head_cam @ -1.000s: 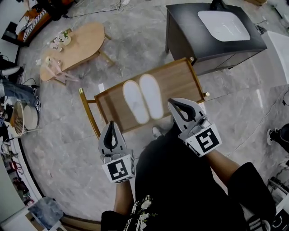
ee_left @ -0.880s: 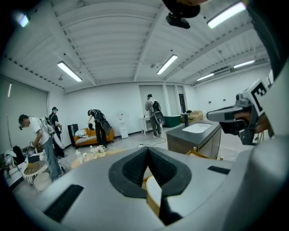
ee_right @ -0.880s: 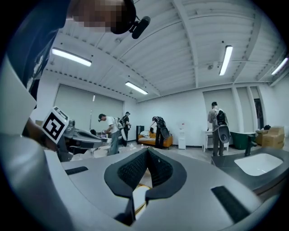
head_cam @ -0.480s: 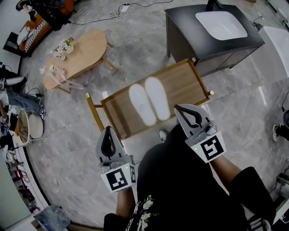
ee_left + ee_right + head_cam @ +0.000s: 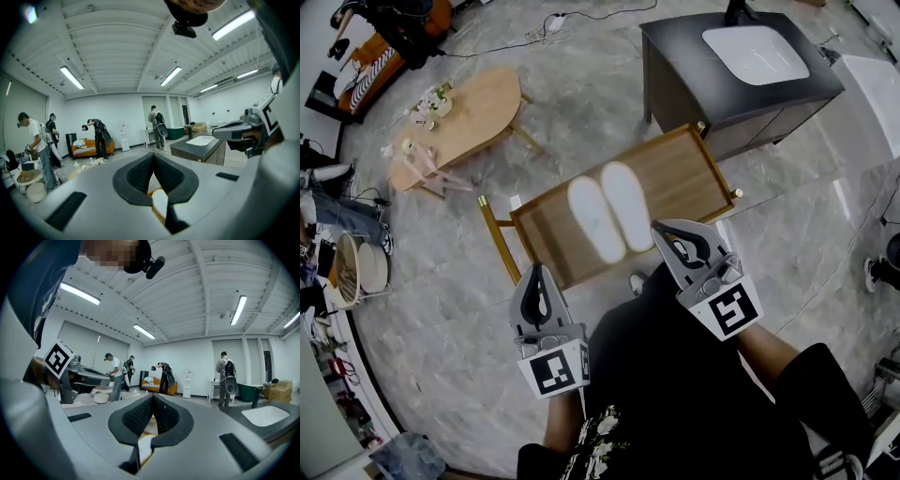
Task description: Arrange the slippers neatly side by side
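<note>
Slippers (image 5: 612, 212) haven't budged on the surface (image 5: 680, 169), your left gripper (image 5: 538, 277) and right gripper (image 5: 671, 234) jaws stay closed and empty, so you're probably done.

Head view steeply down over wooden table (image 5: 675, 183); gripper views close behind jaws, level, orange sofa (image 5: 91, 146) in both.

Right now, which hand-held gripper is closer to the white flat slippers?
Right. The right hand-held gripper is just right of the white flat slippers; the left hand-held gripper is farther, toward their near-left.
</note>
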`<act>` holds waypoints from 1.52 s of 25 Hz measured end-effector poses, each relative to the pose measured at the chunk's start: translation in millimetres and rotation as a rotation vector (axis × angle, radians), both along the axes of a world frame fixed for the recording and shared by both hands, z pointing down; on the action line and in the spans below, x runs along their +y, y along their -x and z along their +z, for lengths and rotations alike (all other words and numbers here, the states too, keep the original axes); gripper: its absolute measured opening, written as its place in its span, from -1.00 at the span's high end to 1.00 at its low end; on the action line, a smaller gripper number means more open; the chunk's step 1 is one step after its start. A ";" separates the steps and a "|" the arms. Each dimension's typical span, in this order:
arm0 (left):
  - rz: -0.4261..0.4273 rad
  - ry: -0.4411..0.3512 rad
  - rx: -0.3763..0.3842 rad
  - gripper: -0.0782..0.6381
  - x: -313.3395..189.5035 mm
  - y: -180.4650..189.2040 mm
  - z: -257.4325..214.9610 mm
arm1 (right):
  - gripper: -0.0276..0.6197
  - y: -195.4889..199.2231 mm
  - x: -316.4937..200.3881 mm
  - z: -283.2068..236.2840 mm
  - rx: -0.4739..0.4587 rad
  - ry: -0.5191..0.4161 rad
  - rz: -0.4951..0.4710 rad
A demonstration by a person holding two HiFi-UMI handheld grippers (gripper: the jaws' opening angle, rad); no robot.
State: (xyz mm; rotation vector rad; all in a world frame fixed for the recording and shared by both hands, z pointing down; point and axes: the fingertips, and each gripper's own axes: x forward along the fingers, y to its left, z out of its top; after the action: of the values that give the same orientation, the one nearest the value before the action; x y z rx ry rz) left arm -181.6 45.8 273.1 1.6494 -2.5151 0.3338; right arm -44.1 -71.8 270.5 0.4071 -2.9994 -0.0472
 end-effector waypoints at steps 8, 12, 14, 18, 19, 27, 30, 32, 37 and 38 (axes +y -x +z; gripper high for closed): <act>-0.012 0.001 0.019 0.77 1.1 -0.1 6.4 | 0.92 0.2 -4.5 -3.6 -0.022 -0.003 0.002; -0.015 0.003 0.026 0.77 -2.0 -2.2 8.9 | 0.92 -1.0 -7.1 -4.3 -0.022 -0.001 -0.001; -0.013 0.006 0.027 0.77 -4.0 -3.9 11.1 | 0.92 -1.2 -8.3 -2.5 -0.021 0.006 -0.004; -0.012 0.016 0.035 0.77 -9.3 -7.1 13.1 | 0.92 -1.7 -13.0 -0.9 -0.018 0.020 -0.011; -0.011 0.018 0.037 0.77 -11.1 -8.2 13.2 | 0.92 -2.1 -14.5 -0.8 -0.016 0.023 -0.013; -0.018 0.042 0.055 0.77 -38.5 -22.1 18.1 | 0.92 -9.9 -38.4 1.5 0.002 0.037 -0.041; -0.032 0.053 0.065 0.77 -50.6 -27.3 18.2 | 0.92 -10.0 -50.0 2.4 0.013 0.050 -0.064; -0.039 0.058 0.067 0.77 -59.6 -30.1 16.2 | 0.92 -8.8 -58.1 1.4 0.020 0.053 -0.086; -0.061 0.065 0.066 0.77 -80.6 -37.5 9.7 | 0.92 -4.5 -65.1 -3.0 0.076 -0.035 -0.191; -0.064 0.065 0.066 0.77 -84.3 -40.0 7.6 | 0.92 -4.7 -66.4 -3.1 0.082 -0.043 -0.206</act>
State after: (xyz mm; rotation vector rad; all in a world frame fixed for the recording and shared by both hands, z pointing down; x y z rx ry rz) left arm -141.6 -38.5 280.7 1.5267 -2.4748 0.3450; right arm -39.4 -138.2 267.4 0.0966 -2.9511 -0.1421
